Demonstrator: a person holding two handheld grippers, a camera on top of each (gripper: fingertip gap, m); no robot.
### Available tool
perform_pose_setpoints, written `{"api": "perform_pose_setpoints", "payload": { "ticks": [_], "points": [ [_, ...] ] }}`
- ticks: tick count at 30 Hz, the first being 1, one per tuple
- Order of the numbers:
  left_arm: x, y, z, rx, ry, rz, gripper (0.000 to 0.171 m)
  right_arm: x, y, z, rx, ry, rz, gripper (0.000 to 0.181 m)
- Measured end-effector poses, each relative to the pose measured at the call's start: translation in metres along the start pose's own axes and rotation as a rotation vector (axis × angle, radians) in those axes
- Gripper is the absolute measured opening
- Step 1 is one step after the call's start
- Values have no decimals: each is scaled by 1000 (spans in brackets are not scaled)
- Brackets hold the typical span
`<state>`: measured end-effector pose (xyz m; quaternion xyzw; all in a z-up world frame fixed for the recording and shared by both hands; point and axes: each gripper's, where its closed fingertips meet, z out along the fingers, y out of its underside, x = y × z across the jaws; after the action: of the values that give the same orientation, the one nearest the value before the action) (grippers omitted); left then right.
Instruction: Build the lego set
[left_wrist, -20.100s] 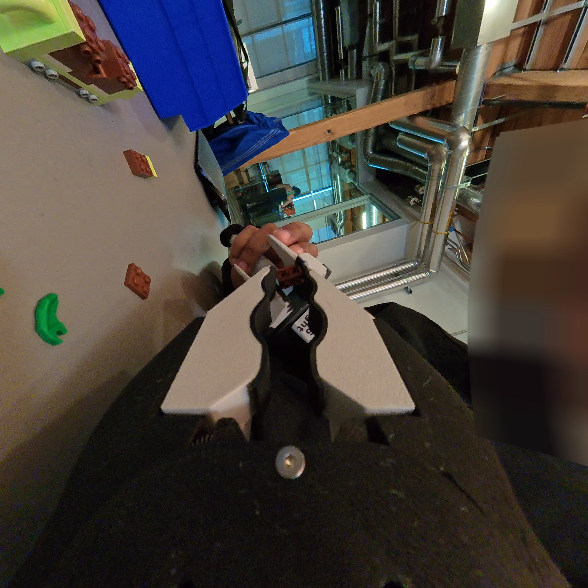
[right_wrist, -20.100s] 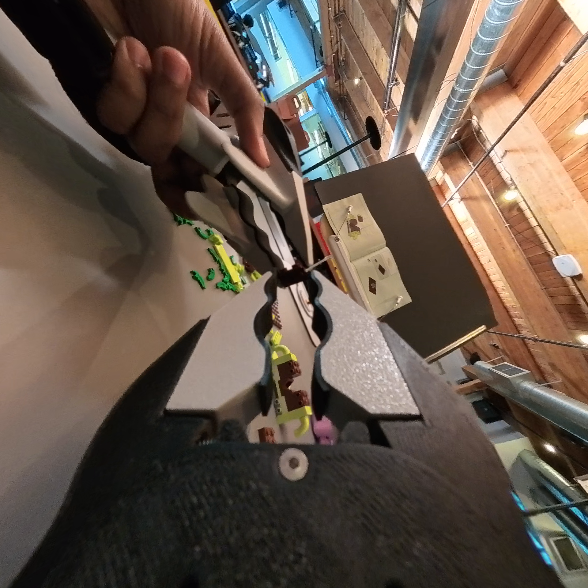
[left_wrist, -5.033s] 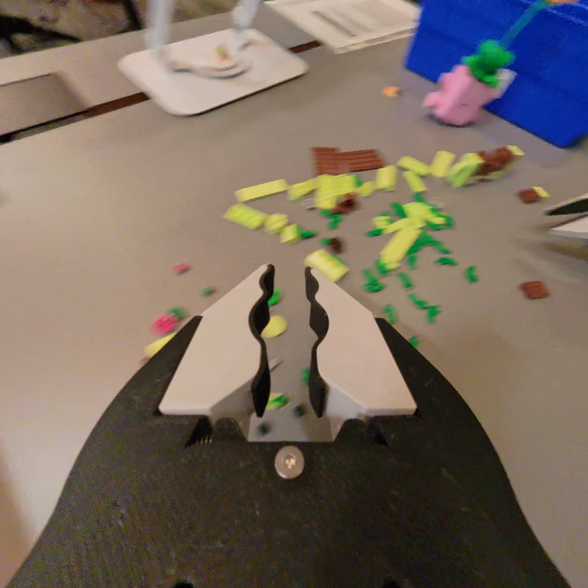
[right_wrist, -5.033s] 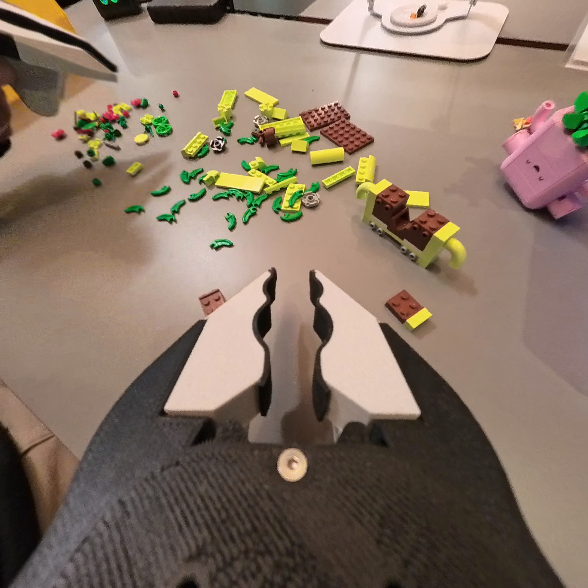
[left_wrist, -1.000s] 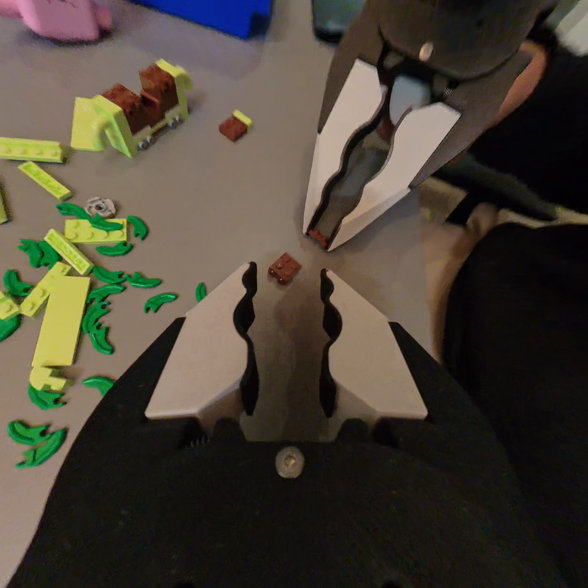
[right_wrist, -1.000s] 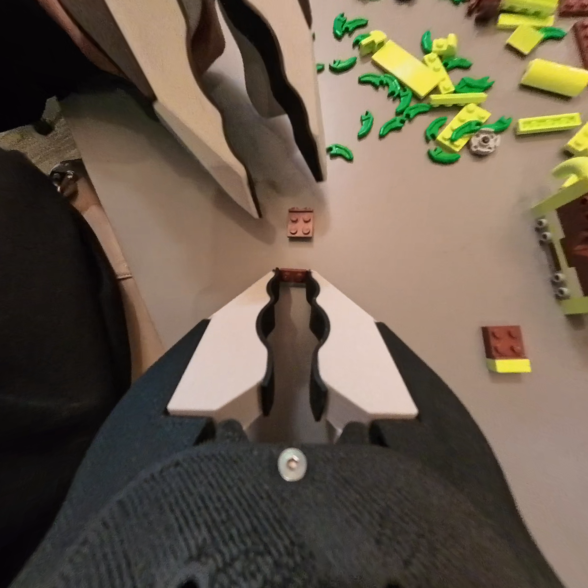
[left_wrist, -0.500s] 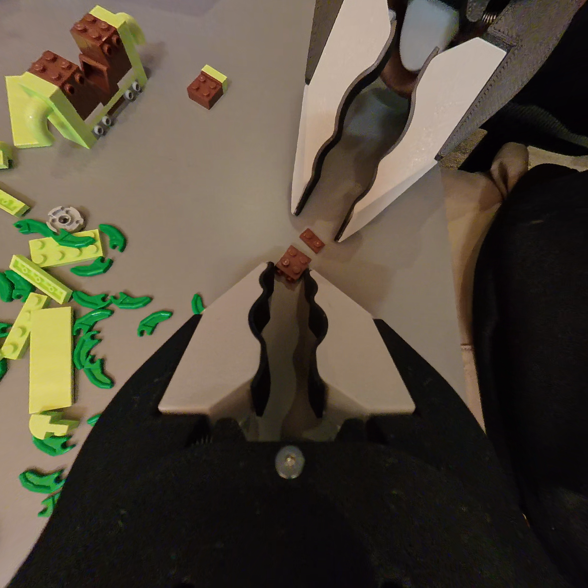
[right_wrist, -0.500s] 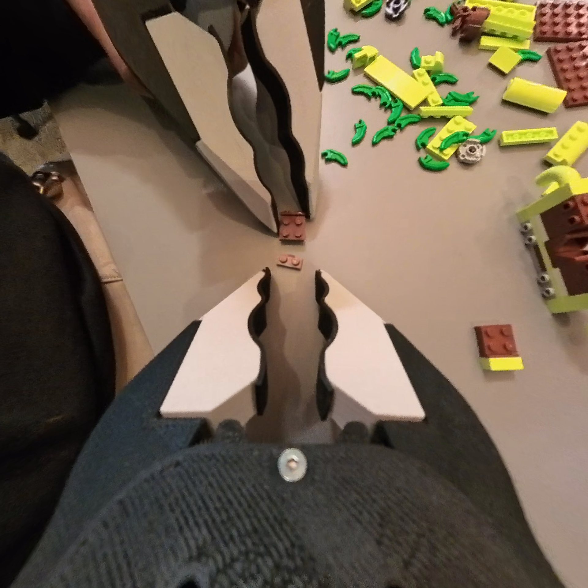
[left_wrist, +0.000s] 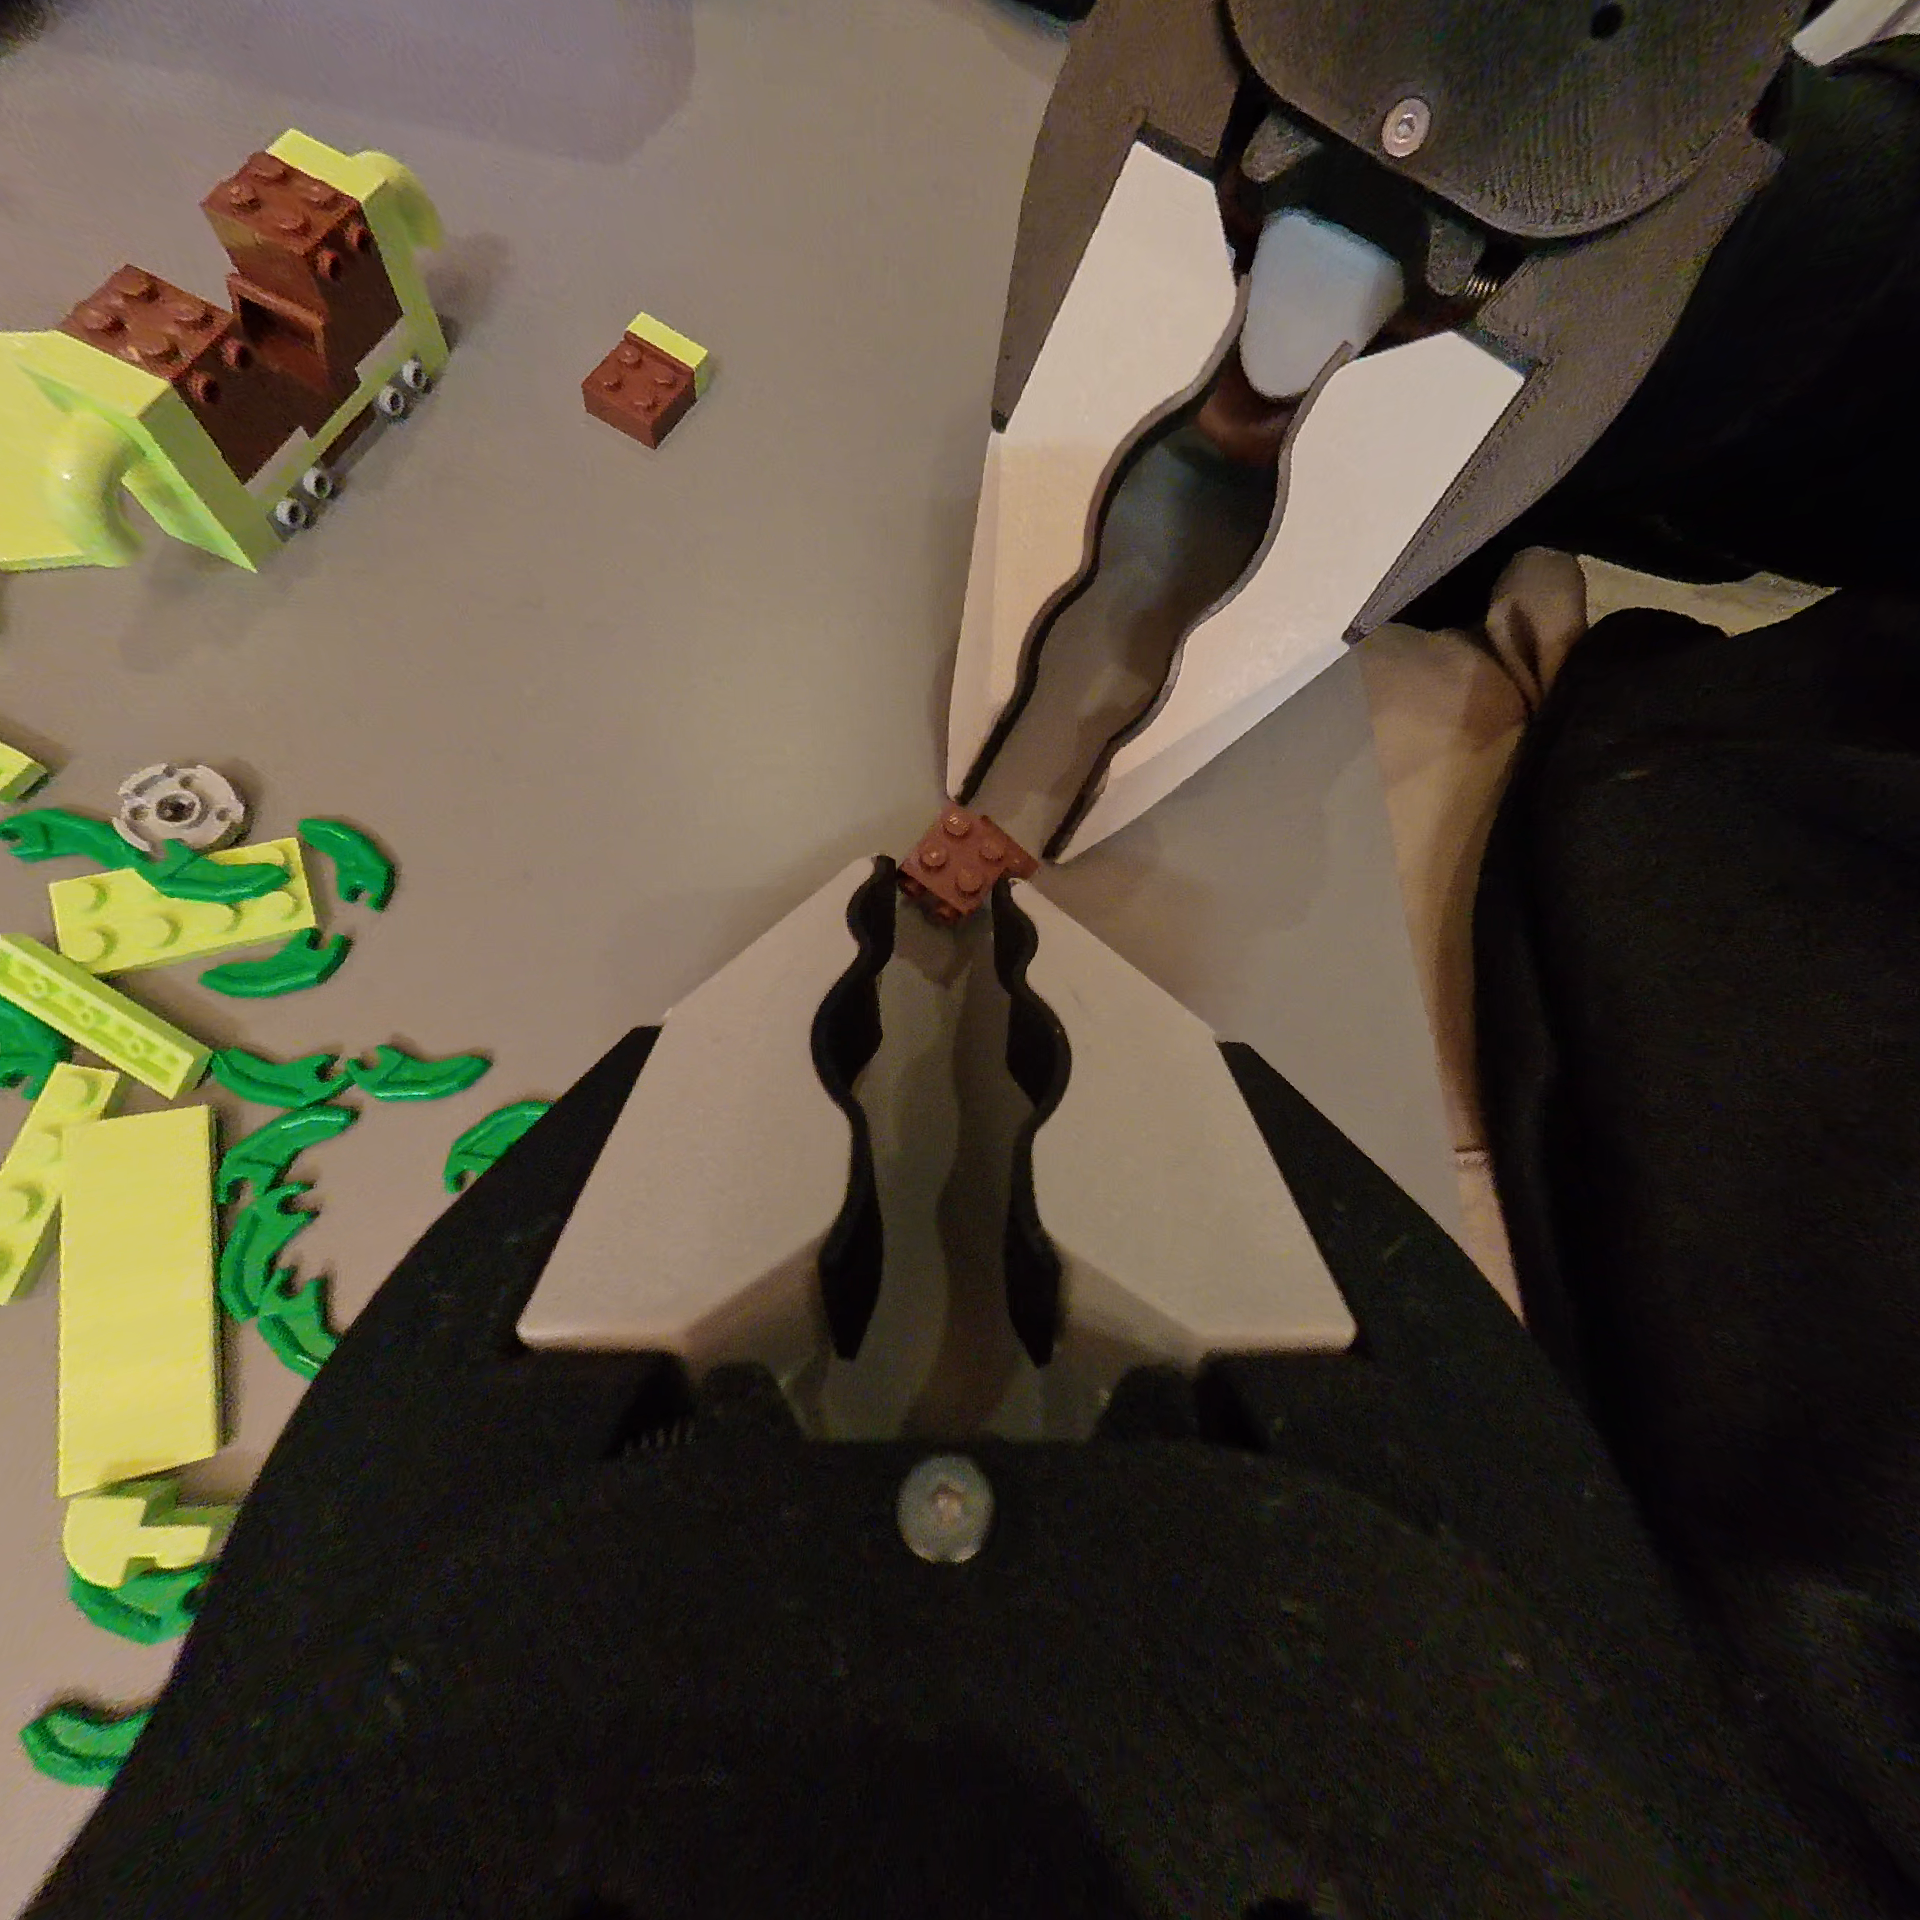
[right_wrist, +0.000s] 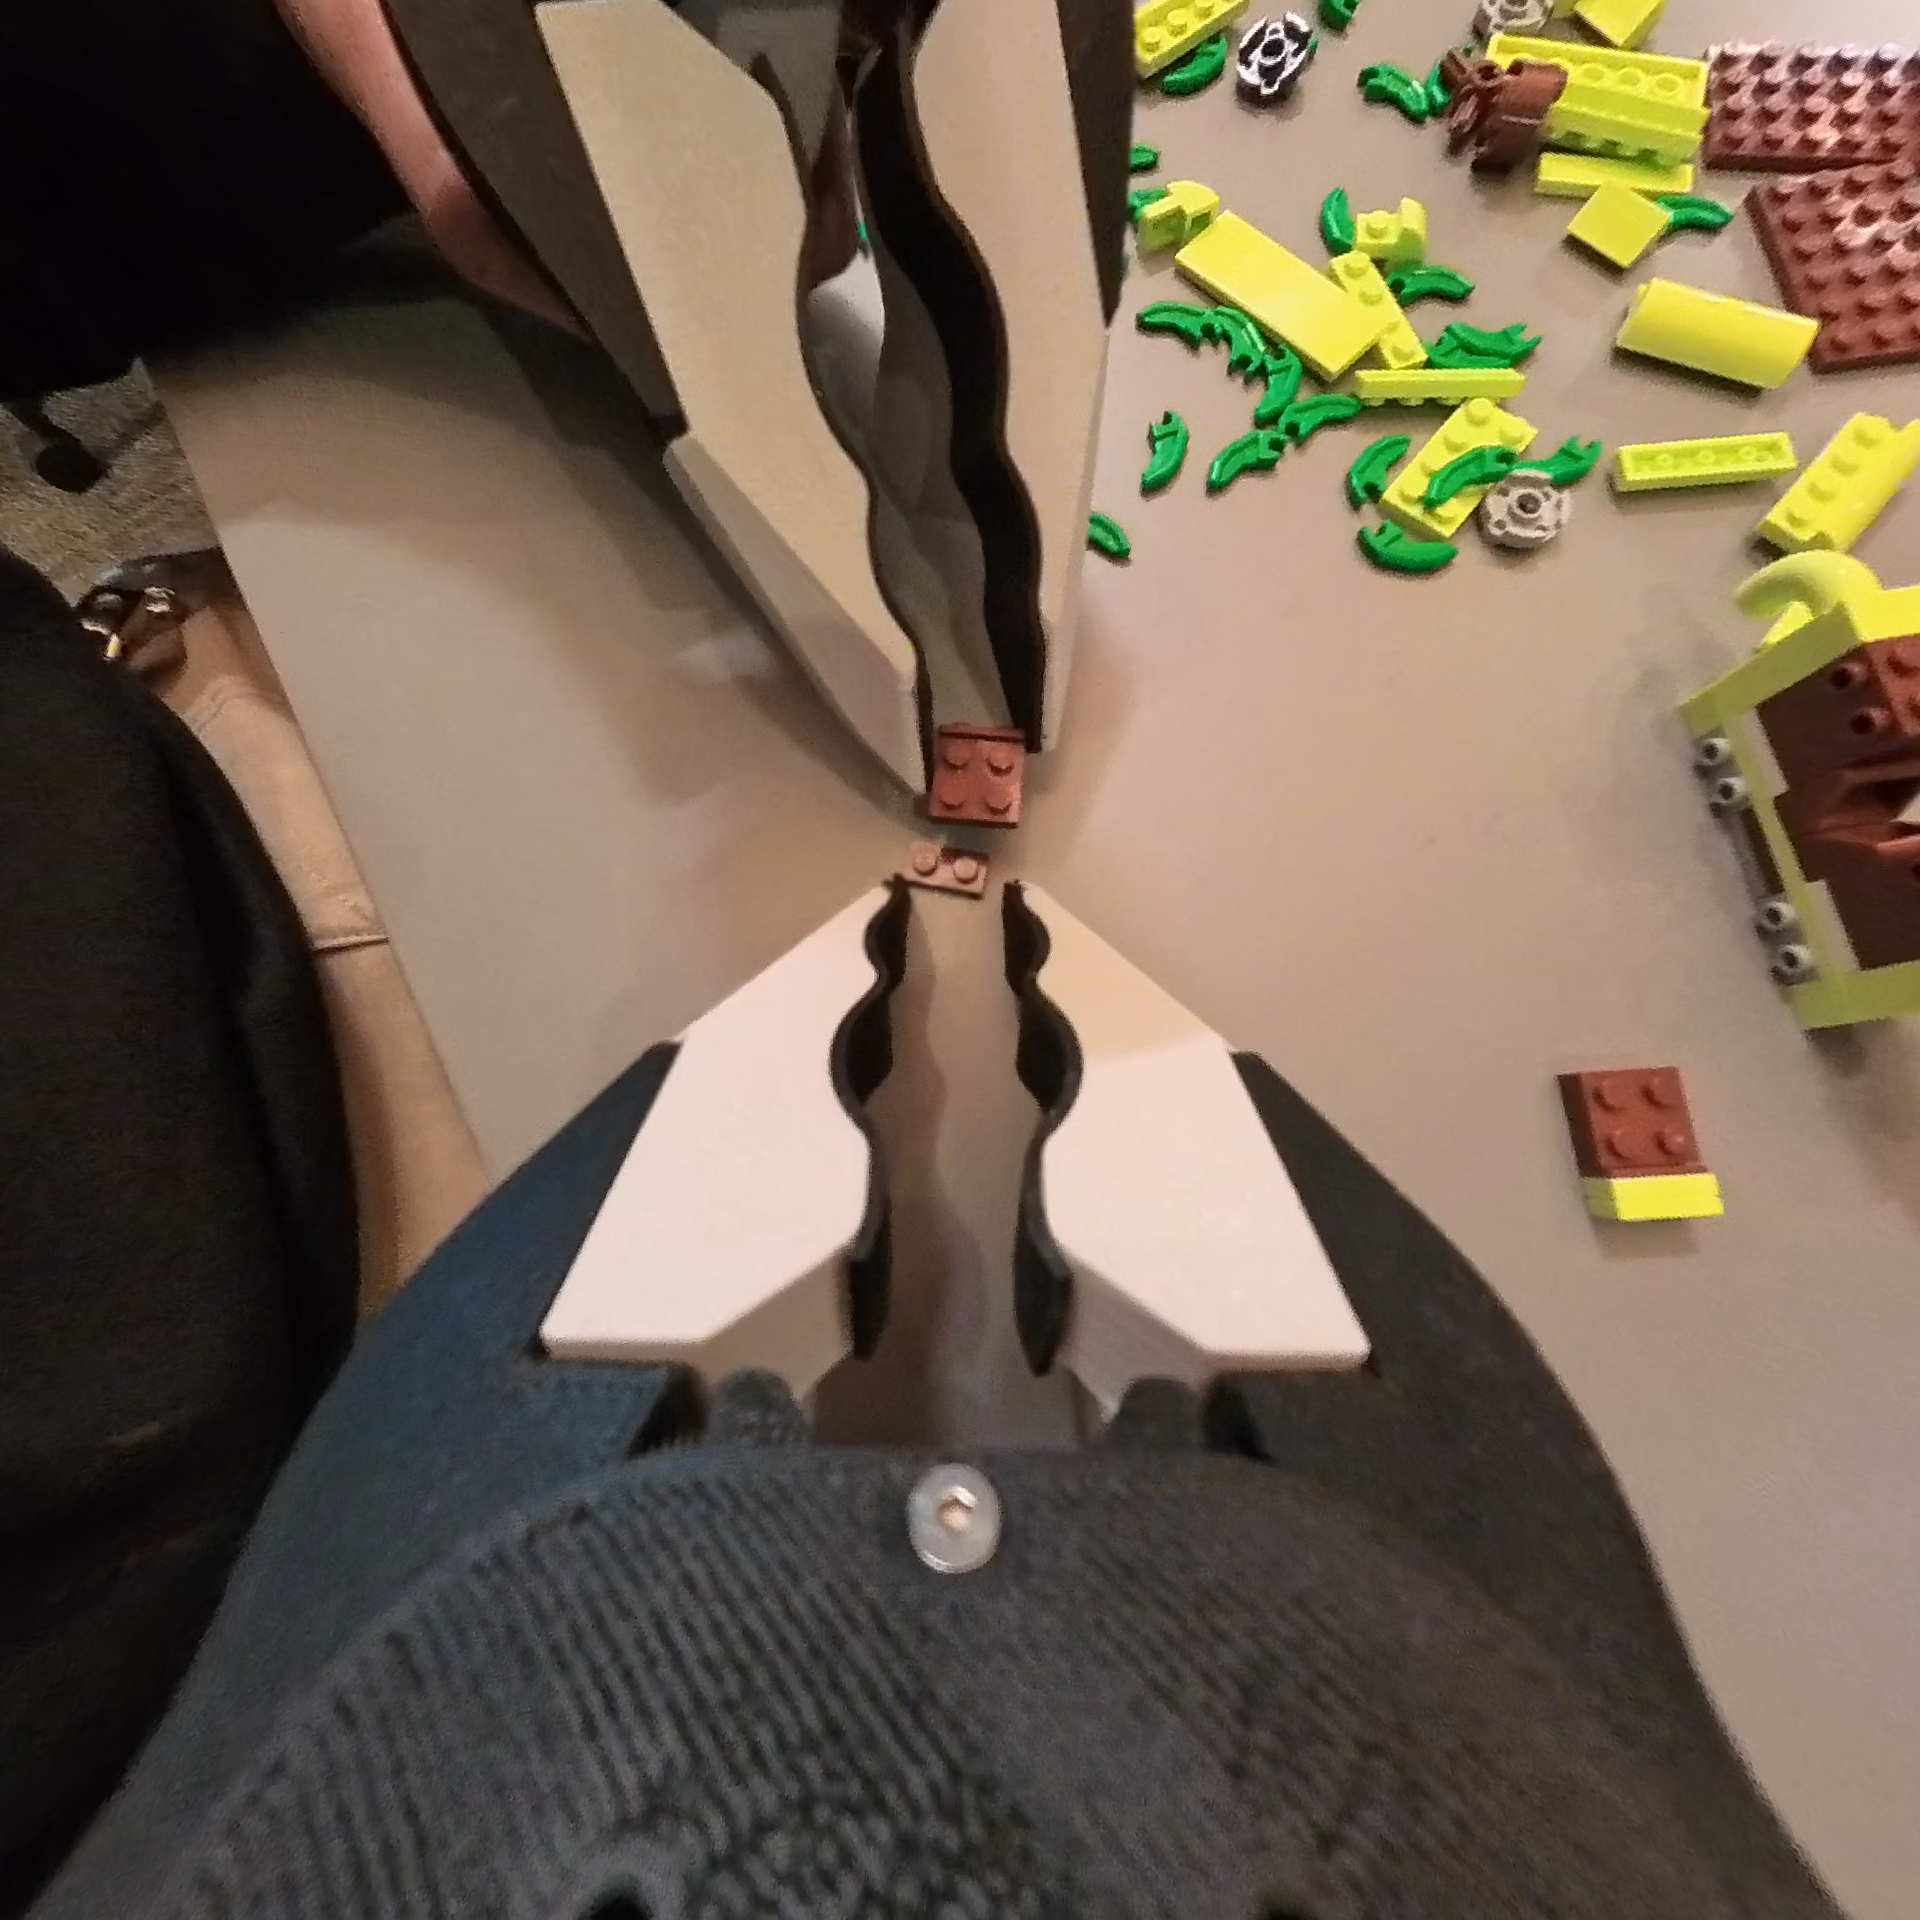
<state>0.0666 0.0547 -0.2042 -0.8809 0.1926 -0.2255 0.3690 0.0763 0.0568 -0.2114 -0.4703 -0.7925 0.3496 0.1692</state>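
My left gripper (left_wrist: 943, 881) is shut on a small brown 2x2 brick (left_wrist: 966, 864) at its fingertips, low over the grey table (left_wrist: 644, 644). In the right wrist view the same brick (right_wrist: 977, 774) sits in the left gripper's tips (right_wrist: 977, 756). A tiny brown 1x2 plate (right_wrist: 948, 868) lies on the table just below it, right in front of my right gripper (right_wrist: 953, 899). The right gripper's jaws stand slightly apart and hold nothing. In the left wrist view the right gripper (left_wrist: 1006, 840) comes in from the top, tip to tip with the left, and the plate is hidden.
A lime and brown partial build (left_wrist: 239, 395) (right_wrist: 1829, 821) stands nearby, with a brown brick on a lime plate (left_wrist: 644, 379) (right_wrist: 1636, 1143) beside it. Loose lime and green pieces (left_wrist: 156, 1039) (right_wrist: 1403, 364) and brown plates (right_wrist: 1849, 208) lie farther off. The table edge and a person's dark clothing (left_wrist: 1714, 1039) are close. My two grippers' fingertips are within a few centimetres of each other.
Within the last second the right gripper let go of the small plate onto the table and the left gripper shut on the 2x2 brick. The two grippers have since drawn closer, tip to tip.
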Motion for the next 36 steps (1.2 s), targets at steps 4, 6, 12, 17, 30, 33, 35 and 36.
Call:
{"api": "perform_pose_setpoints", "payload": {
  "ticks": [4, 6, 12, 17, 30, 33, 35, 36],
  "points": [
    [-2, 2, -2, -2, -4, -6, 16, 6, -2, 2, -12, 20, -40, 14],
    [-3, 4, -3, -9, -13, -3, 16, 8, -3, 3, -14, 14, -45, 14],
    [-5, 4, -4, -11, -17, 7, 16, 10, -2, 2, -13, 8, -43, 15],
    [-13, 4, -8, 0, -46, -5, 16, 1, -6, 4, 14, 8, 20, 31],
    [-7, 10, -38, 122, -100, -103, 16, -7, -16, 17, 5, -162, -217, 14],
    [3, 18, -41, 119, -101, -102, 16, -29, -19, 22, -9, -335, -378, 14],
    [9, 24, -41, 106, -108, -98, 16, -35, -21, 25, -9, -395, -429, 14],
    [12, 26, -41, 103, -115, -98, 16, -35, -22, 25, -11, -410, -437, 14]
  ]
}}
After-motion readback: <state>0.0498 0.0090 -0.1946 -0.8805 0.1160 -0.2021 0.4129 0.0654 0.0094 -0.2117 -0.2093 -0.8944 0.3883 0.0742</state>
